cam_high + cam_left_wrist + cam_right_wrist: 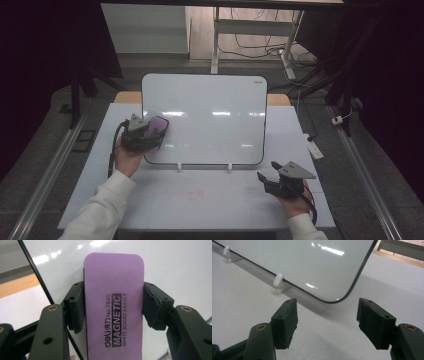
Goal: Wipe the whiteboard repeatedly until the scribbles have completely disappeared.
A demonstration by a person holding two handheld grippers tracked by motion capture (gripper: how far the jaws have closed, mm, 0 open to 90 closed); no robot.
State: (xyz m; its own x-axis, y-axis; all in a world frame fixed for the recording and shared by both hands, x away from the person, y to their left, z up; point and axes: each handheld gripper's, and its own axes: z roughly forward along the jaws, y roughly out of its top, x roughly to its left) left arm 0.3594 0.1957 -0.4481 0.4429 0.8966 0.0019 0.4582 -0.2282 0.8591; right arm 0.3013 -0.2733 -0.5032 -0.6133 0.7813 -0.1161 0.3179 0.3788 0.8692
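A whiteboard point(210, 117) stands tilted on the white table, propped on two small white feet point(279, 281). My left gripper point(150, 131) is at the board's left edge, shut on a purple magnetic whiteboard eraser point(113, 305), which lies against or close over the board surface point(172, 267). The eraser point(156, 127) shows as a purple patch near the board's left side. My right gripper point(270, 172) hovers open over the table off the board's lower right corner point(334, 300), nothing between its jaws.
The table point(200, 197) has bare white surface in front of the board. A white power strip point(314, 146) lies off the table's right edge. Desk legs and cables point(260, 47) are on the floor behind.
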